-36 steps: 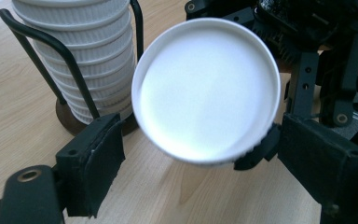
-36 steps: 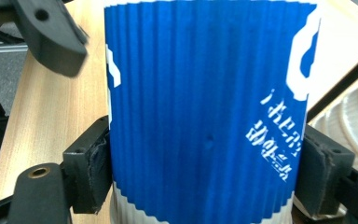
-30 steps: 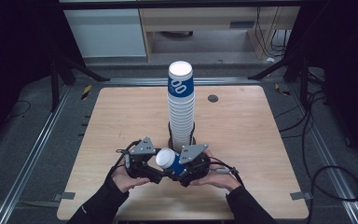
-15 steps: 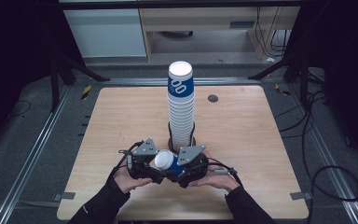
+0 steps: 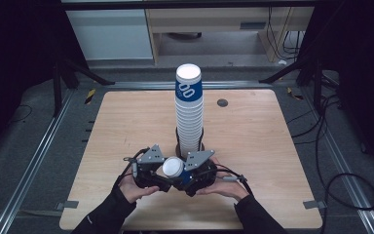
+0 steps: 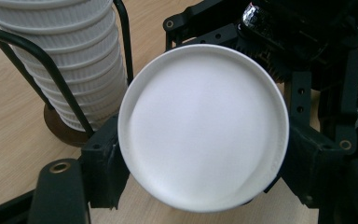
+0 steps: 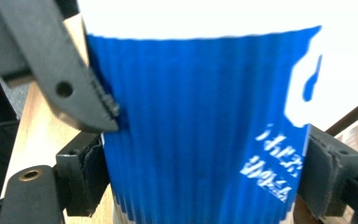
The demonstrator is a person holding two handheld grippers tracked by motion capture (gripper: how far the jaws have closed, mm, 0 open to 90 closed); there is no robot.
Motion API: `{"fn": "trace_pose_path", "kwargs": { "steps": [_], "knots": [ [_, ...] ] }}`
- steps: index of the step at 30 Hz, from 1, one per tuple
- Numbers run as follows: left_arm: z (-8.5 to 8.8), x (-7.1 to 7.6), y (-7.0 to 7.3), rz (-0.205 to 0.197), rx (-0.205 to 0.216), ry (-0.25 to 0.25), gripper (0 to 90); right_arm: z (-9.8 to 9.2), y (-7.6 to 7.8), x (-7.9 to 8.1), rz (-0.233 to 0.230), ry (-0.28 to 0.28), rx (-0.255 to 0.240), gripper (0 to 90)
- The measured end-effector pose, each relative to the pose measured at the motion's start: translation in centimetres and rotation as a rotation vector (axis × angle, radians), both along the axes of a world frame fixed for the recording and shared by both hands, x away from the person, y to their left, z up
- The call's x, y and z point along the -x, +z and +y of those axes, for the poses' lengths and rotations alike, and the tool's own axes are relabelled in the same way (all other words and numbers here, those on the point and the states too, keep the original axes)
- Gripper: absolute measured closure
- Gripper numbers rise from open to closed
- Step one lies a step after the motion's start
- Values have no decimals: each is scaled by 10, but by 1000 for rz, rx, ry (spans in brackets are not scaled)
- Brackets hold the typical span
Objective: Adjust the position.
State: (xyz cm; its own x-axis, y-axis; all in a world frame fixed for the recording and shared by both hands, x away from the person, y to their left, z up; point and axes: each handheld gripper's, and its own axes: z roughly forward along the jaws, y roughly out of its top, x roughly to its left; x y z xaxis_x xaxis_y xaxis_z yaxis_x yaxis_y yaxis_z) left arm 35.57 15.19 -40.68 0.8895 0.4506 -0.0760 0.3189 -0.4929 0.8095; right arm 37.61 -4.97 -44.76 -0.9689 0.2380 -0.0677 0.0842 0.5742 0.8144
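Observation:
A blue ribbed paper cup (image 5: 173,168) with a white end lies on its side between my two grippers, just above the table's front edge. My left gripper (image 5: 164,176) has just been closing, and its pads press on the cup's (image 6: 205,126) round white end from both sides. My right gripper (image 5: 189,178) has just been opening. The cup's blue wall (image 7: 200,126) sits between its pads (image 7: 324,177), which stand close beside it. One finger of the left gripper (image 7: 65,84) touches the blue wall.
A tall stack of upturned cups (image 5: 189,109) stands in a black wire holder (image 6: 51,79) right behind the grippers, at the middle of the wooden table (image 5: 263,161). A small dark disc (image 5: 222,102) lies at the back right.
The left gripper's jaws have closed onto the cup. The right gripper's jaws have spread apart. Both hands kept their place.

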Motion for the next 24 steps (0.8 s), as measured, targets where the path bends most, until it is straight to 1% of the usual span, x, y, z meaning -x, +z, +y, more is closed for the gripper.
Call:
{"fn": "trace_pose_path", "kwargs": {
  "steps": [2, 5, 7, 8, 9, 11, 12, 13, 14, 16, 20, 24],
  "knots": [
    [1, 0, 1, -5, 2, 6, 255, -1, 1, 0, 1, -4, -9, 141],
    [3, 0, 2, -8, 18, 7, 255, -2, 2, 0, -4, -8, -16, 132],
    [5, -1, 3, -16, 16, 15, 255, -2, 4, 0, -8, -13, -19, 123],
    [6, -1, 3, -12, 19, 13, 255, -3, 4, 1, -7, -17, -24, 122],
    [7, -1, 3, -14, 26, 15, 255, -4, 5, 0, -5, -20, -30, 120],
    [8, -1, 4, -24, 25, 22, 256, -6, 7, 0, -8, -28, -41, 118],
    [10, -1, 5, -25, 33, 25, 256, -7, 8, 0, -6, -26, -44, 115],
    [10, -1, 5, -25, 33, 25, 256, -7, 8, 0, -6, -26, -44, 115],
    [12, -2, 6, -33, 38, 35, 256, -10, 10, 0, -8, -32, -58, 111],
    [14, -2, 7, -40, 37, 43, 257, -12, 13, 0, -14, -36, -71, 108],
    [20, -3, 10, -52, 55, 61, 257, -18, 17, -1, -25, -55, -89, 107],
    [29, -5, 12, -63, 89, 83, 257, -27, 22, -3, -22, -80, -111, 105]
  ]
}}
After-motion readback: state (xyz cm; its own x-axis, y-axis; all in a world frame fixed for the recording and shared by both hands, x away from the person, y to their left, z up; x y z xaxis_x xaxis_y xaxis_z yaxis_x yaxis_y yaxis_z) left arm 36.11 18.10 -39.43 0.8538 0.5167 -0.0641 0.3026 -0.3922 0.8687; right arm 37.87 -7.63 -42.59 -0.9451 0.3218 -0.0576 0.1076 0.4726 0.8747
